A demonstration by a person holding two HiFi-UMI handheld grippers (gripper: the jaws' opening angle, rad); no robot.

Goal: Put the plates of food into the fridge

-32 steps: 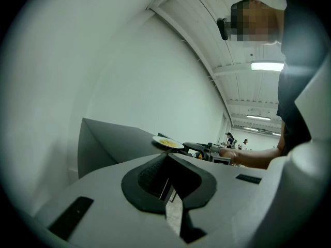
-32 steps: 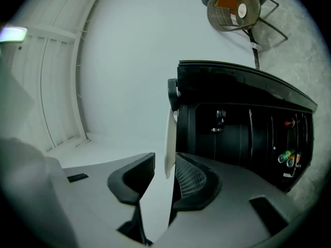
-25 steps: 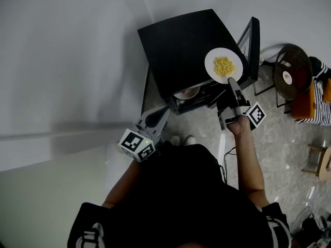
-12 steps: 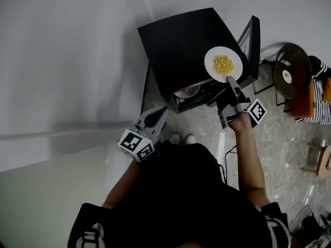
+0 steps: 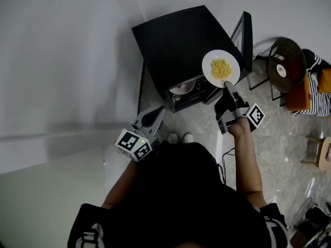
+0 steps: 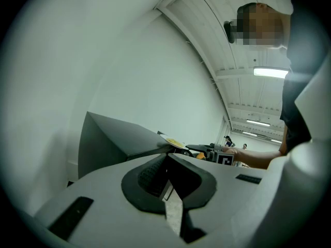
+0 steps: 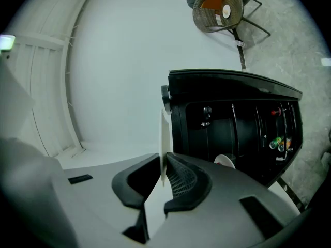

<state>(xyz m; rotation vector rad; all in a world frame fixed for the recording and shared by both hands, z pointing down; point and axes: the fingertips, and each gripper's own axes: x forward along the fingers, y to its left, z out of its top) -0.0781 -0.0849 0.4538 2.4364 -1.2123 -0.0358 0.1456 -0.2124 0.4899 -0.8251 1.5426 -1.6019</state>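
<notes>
A white plate [image 5: 221, 68] of yellow food rests on the front right corner of the black mini fridge [image 5: 176, 40]. My right gripper [image 5: 226, 84] has the plate's near rim between its jaws, which are closing. In the right gripper view the rim [image 7: 164, 133] stands edge-on between the pads of the right gripper [image 7: 163, 164]. My left gripper [image 5: 158, 112] hangs low in front of the fridge, shut on nothing. From the left gripper [image 6: 165, 161] the plate [image 6: 172, 142] shows on the fridge top [image 6: 114, 138].
The fridge door [image 5: 243, 32] stands open to the right, with bottles [image 7: 279, 142] in its rack. A second plate [image 5: 182, 88] sits inside the fridge. A wicker chair [image 5: 283, 63] and a person in a striped top [image 5: 318, 94] are at the right.
The right gripper has closed onto the plate's near rim, and the plate has shifted slightly toward the fridge's front edge. The left gripper has stayed where it was.
</notes>
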